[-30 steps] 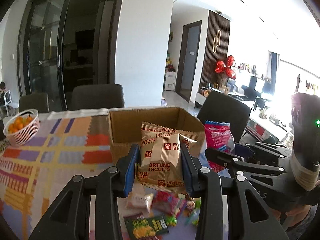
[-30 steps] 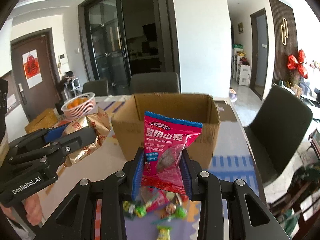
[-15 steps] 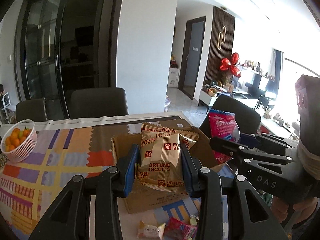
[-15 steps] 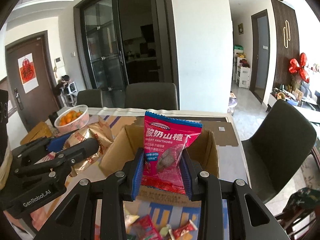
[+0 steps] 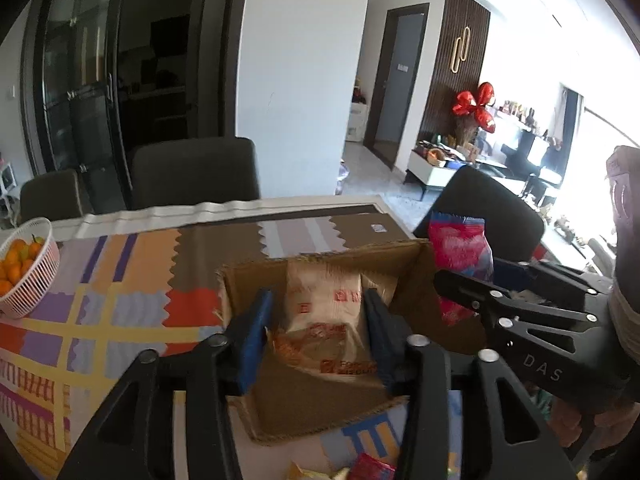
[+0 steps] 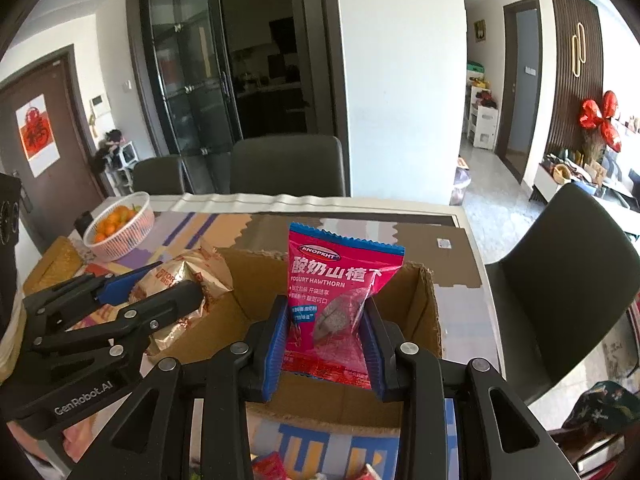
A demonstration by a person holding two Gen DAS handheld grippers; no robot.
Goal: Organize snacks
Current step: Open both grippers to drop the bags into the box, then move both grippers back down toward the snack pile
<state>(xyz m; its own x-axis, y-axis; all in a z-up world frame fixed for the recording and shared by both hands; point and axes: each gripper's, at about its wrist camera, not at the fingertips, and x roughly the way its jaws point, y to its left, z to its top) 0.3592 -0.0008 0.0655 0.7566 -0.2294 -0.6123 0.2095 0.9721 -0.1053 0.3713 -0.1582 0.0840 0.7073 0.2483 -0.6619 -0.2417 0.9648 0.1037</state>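
Note:
Both grippers hover over an open cardboard box on the patchwork tablecloth. My left gripper is over the box's inside, its jaws opening. The tan Fortune Biscuits packet is blurred between them and sags low into the box, loose from the blue pads. My right gripper holds a pink Yogurt Hawthorn packet upright above the box's near wall; its jaws are starting to open but the pads still touch the packet. The left gripper with the biscuit packet shows in the right wrist view.
A white basket of oranges stands at the table's far left. Loose sweets lie near the front edge, before the box. Dark chairs ring the table. A person's hand grips the right tool.
Both grippers travelled forward from above the loose sweets to above the box. The left jaws have spread, and the biscuit packet has slipped lower between them. The pink packet stays gripped.

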